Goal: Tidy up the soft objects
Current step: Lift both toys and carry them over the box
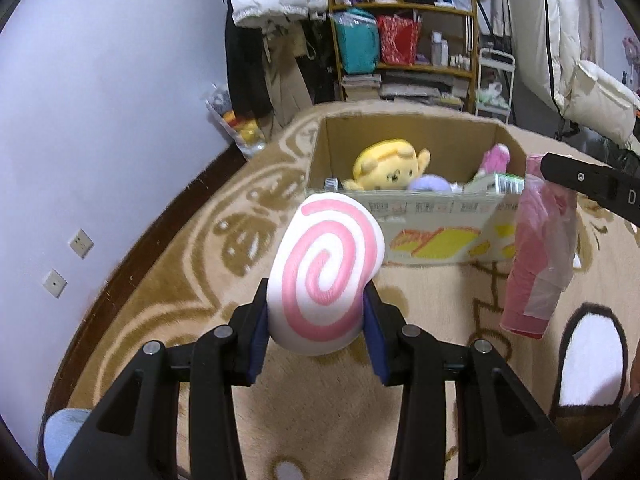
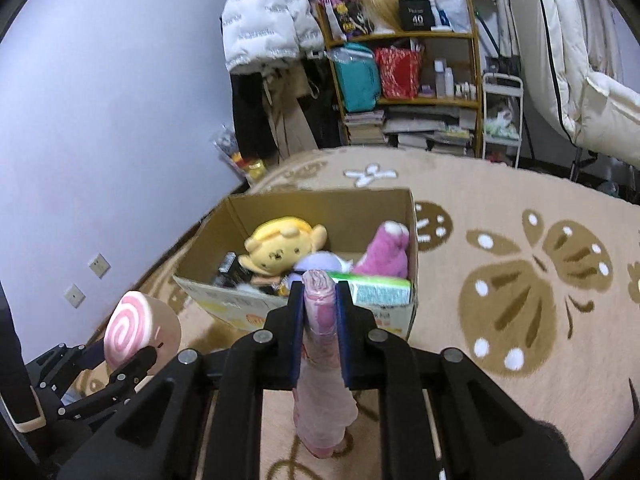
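My left gripper (image 1: 316,308) is shut on a white plush disc with a pink spiral (image 1: 324,272), held above the carpet just short of the cardboard box (image 1: 432,216). The disc also shows in the right wrist view (image 2: 136,328). My right gripper (image 2: 319,304) is shut on a pink item in a clear plastic bag (image 2: 320,368), which hangs down in front of the box (image 2: 304,316); it also shows in the left wrist view (image 1: 536,256). In the box lie a yellow plush (image 2: 280,248), a pink plush (image 2: 384,252), a lilac soft toy (image 2: 320,262) and a green packet (image 2: 380,290).
A beige carpet with brown patterns (image 2: 520,280) covers the floor. A lilac wall with sockets (image 1: 80,244) runs on the left. Behind stand a cluttered wooden shelf (image 2: 404,80), hanging jackets (image 2: 264,20) and a white trolley (image 2: 502,120). A slipper (image 1: 592,368) lies at the right.
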